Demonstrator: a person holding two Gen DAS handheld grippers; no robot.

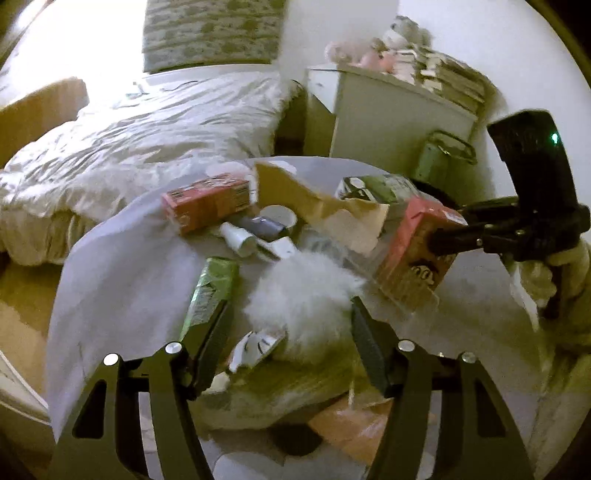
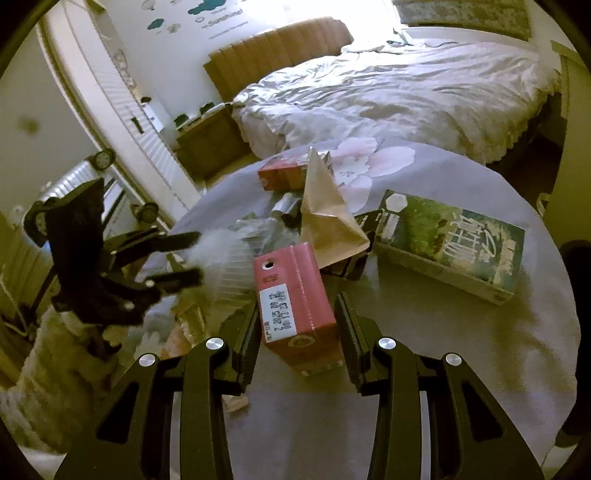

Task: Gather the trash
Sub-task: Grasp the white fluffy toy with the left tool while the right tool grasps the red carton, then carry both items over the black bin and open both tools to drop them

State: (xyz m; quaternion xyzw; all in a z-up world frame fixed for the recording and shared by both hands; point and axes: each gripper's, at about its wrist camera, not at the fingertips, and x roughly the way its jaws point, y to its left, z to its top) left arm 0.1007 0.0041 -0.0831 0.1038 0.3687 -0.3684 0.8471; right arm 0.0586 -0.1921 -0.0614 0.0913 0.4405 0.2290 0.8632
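Dim yellowish light, window glare, fisheye warping

My left tool, matte black, two ribbed pads, silver round screws on its links, my right tool the same, green light on its body, fluffy cream sleeve

Home bedroom. Bed with rumpled pale duvet lying behind, tan padded headboard standing against wall. Wall decals showing above headboard. White dresser sitting beside bed, carrying stacked books and soft toys. Radiator running along wall. Floral cloth covering round table in front.
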